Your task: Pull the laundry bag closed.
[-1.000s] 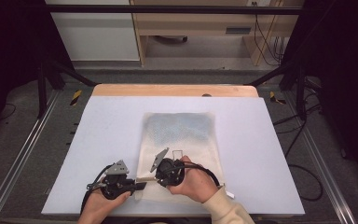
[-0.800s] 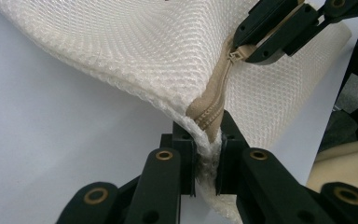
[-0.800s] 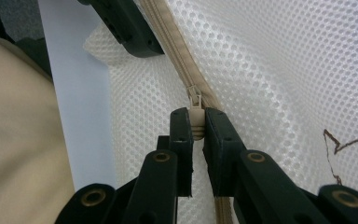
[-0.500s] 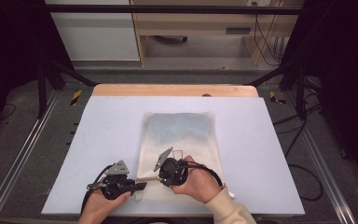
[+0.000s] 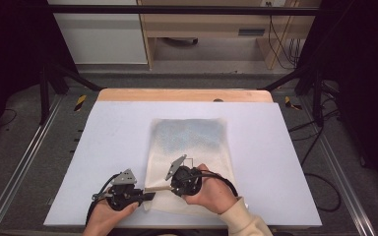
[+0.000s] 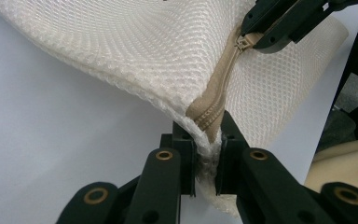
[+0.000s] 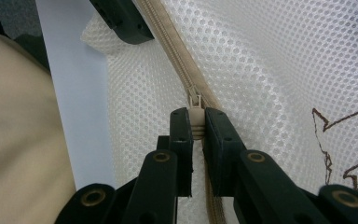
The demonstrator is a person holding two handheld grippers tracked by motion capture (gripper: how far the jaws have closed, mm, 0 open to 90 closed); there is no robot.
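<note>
Mesh laundry bag point(image 5: 189, 162) lying flat on the white table point(image 5: 108, 147), near its front edge, with the near corner lifted off the surface. Left gripper point(image 6: 207, 151) clamped shut on the bag's corner at the end of the tan zipper point(image 6: 219, 88), right gripper point(image 7: 196, 128) pinched shut on the zipper pull point(image 7: 195, 112), zip line stretched taut between them. Likely to go wrong: small pull tab slipping out from between the jaws under a sideways tug, or loose mesh bunching and jamming in the slider if the anchoring corner works free.
</note>
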